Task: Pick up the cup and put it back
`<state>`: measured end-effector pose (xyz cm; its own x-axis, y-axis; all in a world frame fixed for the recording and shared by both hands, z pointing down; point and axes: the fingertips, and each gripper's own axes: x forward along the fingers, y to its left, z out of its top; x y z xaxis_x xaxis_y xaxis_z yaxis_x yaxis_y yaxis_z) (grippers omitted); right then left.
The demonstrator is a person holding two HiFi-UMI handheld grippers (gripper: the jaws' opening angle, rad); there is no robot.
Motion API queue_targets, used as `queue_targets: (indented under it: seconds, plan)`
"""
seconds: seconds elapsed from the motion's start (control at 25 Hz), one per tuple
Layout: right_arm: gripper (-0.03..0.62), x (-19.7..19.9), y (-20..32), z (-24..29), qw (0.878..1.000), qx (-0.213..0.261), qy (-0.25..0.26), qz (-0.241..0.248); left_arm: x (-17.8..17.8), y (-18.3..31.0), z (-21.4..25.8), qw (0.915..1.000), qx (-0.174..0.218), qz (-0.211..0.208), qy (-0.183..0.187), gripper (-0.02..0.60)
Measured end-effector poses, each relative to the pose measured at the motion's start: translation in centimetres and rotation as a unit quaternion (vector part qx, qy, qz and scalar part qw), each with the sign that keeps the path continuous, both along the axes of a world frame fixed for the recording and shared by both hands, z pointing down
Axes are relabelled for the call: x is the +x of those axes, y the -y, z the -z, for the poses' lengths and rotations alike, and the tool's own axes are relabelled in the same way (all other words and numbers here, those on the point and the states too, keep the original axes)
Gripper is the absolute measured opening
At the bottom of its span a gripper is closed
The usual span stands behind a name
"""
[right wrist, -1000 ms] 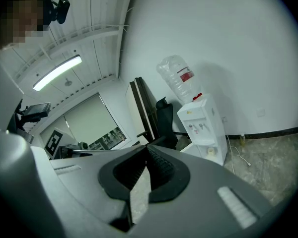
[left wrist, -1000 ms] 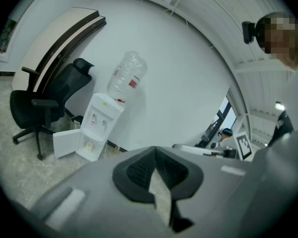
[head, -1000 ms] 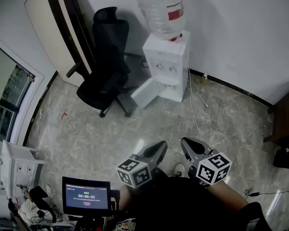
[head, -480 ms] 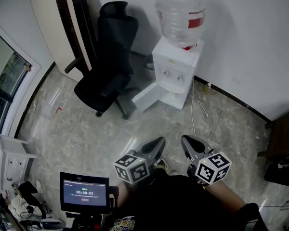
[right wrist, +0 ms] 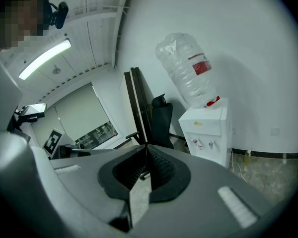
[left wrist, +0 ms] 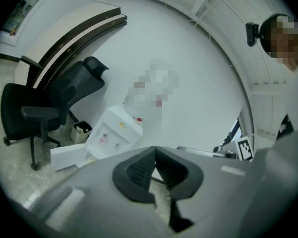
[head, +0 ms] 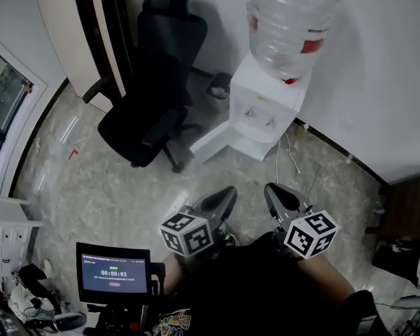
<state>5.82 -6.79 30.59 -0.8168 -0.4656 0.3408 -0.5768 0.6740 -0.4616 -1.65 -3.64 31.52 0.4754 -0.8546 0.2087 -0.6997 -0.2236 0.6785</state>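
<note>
I see no cup in any view. My left gripper and right gripper are held side by side, low in the head view, over the marbled floor. Both point toward a white water dispenser with a big clear bottle on top. The left gripper is shut with nothing between its pads. The jaws of the right gripper have just been opening a little but still look shut, with nothing between them.
A black office chair stands left of the dispenser, with a small bin between them. The dispenser's white lower door hangs open. A cable runs along the floor. Dark furniture is at the right, a monitor at the bottom left.
The dispenser and chair have grown and come closer in the head view. Both grippers have kept their places side by side while moving toward the dispenser.
</note>
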Motion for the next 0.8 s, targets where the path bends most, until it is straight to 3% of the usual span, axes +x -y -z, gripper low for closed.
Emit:
queue_targets:
  seconds: [0.32, 0.52, 0.8]
  plan:
    - [0.015, -3.3, 4.0, -1.3, 0.998, -0.020, -0.008, 0.057, -3.3, 2.8, -1.1, 0.9977, -0.020, 0.064, -0.006, 0.005]
    - [0.015, -4.5, 7.6, -1.8, 0.993, -0.027, -0.012, 0.116, -4.4, 5.5, -1.9, 0.9901, -0.043, 0.133, -0.014, 0.005]
    - [0.015, -2.3, 15.0, -5.0, 0.977, -0.026, -0.016, 0.212, -0.1, 12.1, -4.8, 0.9771, -0.073, 0.200, -0.006, 0.005]
